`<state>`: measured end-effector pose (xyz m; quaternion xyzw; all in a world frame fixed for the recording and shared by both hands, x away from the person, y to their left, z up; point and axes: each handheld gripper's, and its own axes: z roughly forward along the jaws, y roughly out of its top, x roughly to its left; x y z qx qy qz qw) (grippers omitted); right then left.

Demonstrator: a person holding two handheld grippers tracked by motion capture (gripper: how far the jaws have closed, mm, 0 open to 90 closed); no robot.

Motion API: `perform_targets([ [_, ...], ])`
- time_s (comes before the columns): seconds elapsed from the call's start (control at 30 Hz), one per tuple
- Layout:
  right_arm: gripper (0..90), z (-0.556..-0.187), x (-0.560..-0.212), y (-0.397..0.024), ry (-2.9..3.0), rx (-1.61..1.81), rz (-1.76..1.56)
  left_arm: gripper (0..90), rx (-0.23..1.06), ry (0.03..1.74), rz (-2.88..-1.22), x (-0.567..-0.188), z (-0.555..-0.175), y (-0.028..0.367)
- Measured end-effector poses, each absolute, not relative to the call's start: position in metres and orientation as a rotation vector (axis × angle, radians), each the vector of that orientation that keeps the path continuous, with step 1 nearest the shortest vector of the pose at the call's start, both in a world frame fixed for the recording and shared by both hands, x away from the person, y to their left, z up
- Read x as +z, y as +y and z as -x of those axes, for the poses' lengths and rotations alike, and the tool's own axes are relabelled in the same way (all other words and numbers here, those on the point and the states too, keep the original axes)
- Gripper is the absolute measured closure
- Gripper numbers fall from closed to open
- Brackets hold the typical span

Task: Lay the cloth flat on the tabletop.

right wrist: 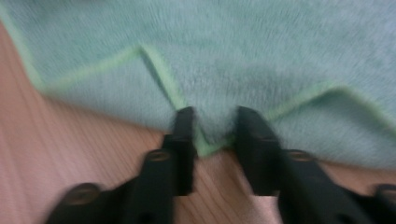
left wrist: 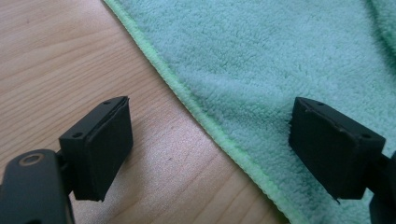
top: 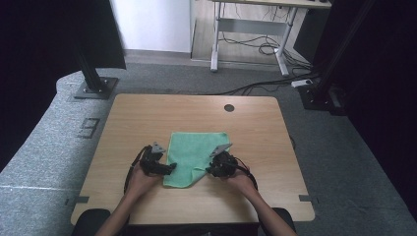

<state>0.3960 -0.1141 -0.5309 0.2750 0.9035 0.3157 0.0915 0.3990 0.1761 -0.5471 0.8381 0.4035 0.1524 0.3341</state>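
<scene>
Left gripper (left wrist: 210,149) wide, right gripper (right wrist: 215,135) narrow.

— Right hand-held gripper (right wrist: 212,133)?
— Jaws narrowly apart, a folded corner of the green cloth (right wrist: 261,60) between them; picture blurred.
— Underneath?
— Wooden counter (right wrist: 56,149), cloth lying on it.

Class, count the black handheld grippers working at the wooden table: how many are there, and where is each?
2. The left black two-jaw gripper sits at the green terry cloth's left edge; the right black two-jaw gripper is at its folded near-right corner. None seems hidden.
</scene>
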Motion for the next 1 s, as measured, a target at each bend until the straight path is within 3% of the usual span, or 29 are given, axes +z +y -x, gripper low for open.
perform_targets([
  [0.03,79.4,-0.395,-0.533,-0.115,2.672,0.944,-0.818,13.9,0.398,1.053,-2.188,-0.547,-0.399,0.176],
  [0.13,85.8,-0.391,-0.529,-0.118,2.665,0.938,-0.819,13.9,0.399,1.055,-2.187,-0.547,-0.399,0.176],
  [0.4,85.5,-0.366,-0.506,-0.146,2.626,0.952,-0.803,13.9,0.4,1.058,-2.185,-0.547,-0.399,0.176],
  [0.57,84.7,-0.347,-0.508,-0.168,2.634,0.955,-0.835,13.9,0.401,1.058,-2.184,-0.547,-0.399,0.176],
  [0.73,77.6,-0.328,-0.519,-0.196,2.625,0.965,-0.921,14.0,0.398,1.059,-2.187,-0.547,-0.399,0.175],
  [0.77,73.7,-0.327,-0.518,-0.2,2.615,0.968,-0.933,14.1,0.393,1.063,-2.195,-0.546,-0.399,0.175],
  [0.8,64.0,-0.329,-0.513,-0.206,2.564,0.997,-0.974,14.2,0.4,1.064,-2.202,-0.544,-0.399,0.175],
  [0.83,64.0,-0.329,-0.513,-0.206,2.564,0.997,-0.974,14.2,0.417,1.064,-2.204,-0.541,-0.398,0.174],
  [1.0,41.9,-0.35,-0.506,-0.199,2.468,1.022,-1.005,14.2,0.401,1.028,-2.19,-0.529,-0.386,0.177],
])
